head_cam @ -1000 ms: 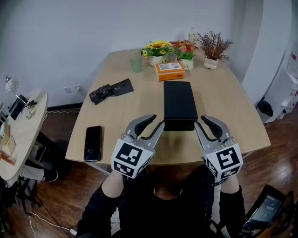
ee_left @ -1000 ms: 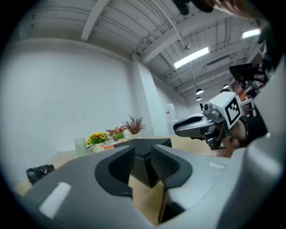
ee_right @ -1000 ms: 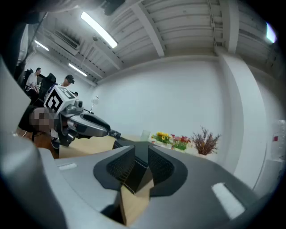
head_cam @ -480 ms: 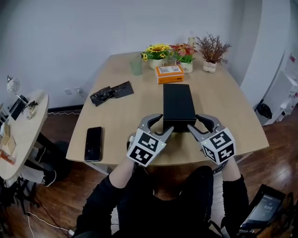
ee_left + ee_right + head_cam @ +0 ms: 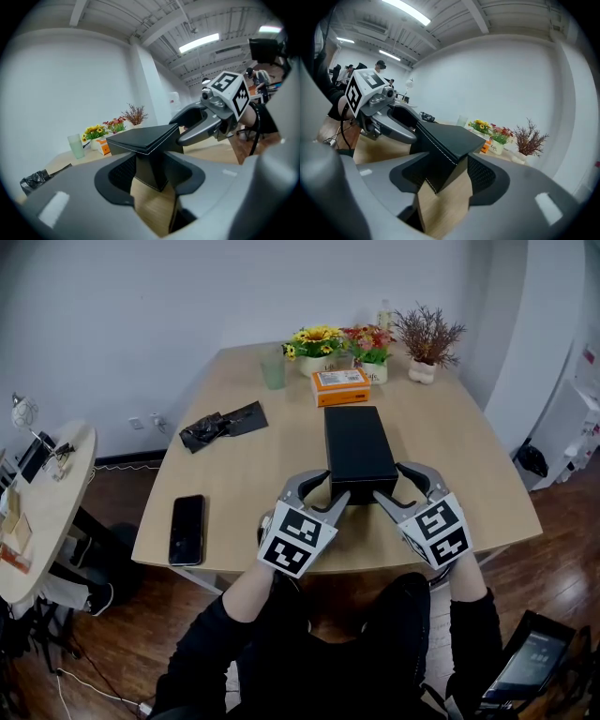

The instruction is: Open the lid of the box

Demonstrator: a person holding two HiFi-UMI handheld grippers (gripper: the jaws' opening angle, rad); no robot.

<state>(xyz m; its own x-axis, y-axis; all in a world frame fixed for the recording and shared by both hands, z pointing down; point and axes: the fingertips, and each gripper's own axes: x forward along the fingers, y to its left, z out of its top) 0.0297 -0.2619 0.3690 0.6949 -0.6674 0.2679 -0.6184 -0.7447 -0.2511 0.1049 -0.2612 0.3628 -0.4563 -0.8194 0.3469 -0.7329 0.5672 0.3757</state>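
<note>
While the black box (image 5: 358,451) lies shut on the table (image 5: 253,460), long axis running straight away from us, we find the left gripper (image 5: 330,488) and right gripper (image 5: 392,484) equally close, jaws apart, each straddling one near corner.

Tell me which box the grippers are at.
The black box, its near corners between the jaws of left gripper and right gripper; the orange box lies farther back.

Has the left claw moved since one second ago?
Yes. The left claw moved forward and right, away from the phone, to the near corner of the black box.
</note>
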